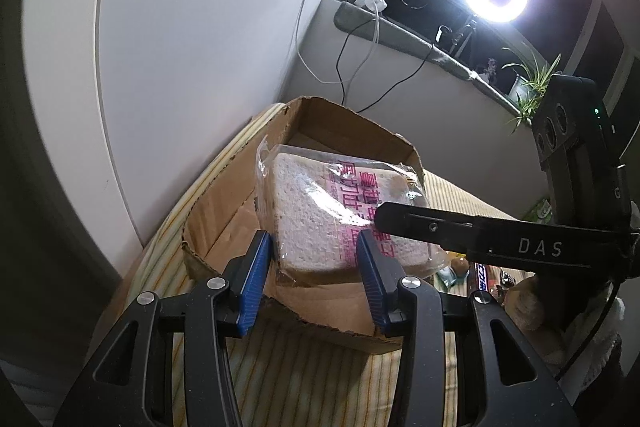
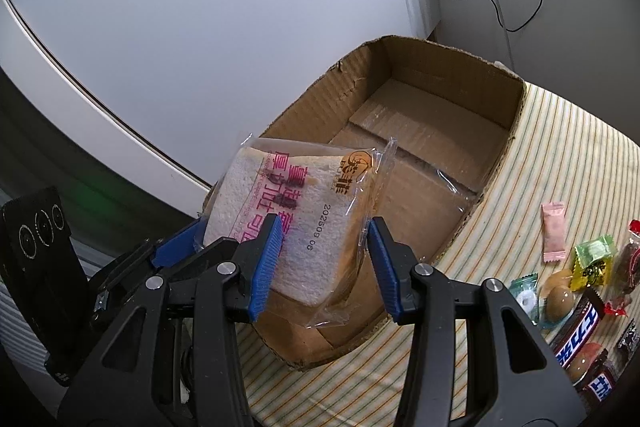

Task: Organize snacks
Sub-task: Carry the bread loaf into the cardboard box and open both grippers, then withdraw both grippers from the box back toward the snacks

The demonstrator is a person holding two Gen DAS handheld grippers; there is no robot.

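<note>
The bagged bread [image 2: 296, 223] sat between both pairs of jaws, tilted, its broad face up and its long axis running away from them toward the cardboard box [image 2: 496, 155] just beyond and below. The left gripper [image 1: 312, 267] clasped one side, the right gripper [image 2: 324, 259] the other; both seemed clenched on the loaf, neither plainly nearer the box. The box looked empty. Loose candies [image 2: 592, 255] and chocolate bars [image 2: 576, 339] lay on the striped cloth [image 2: 540, 147], right of the right jaws.
</note>
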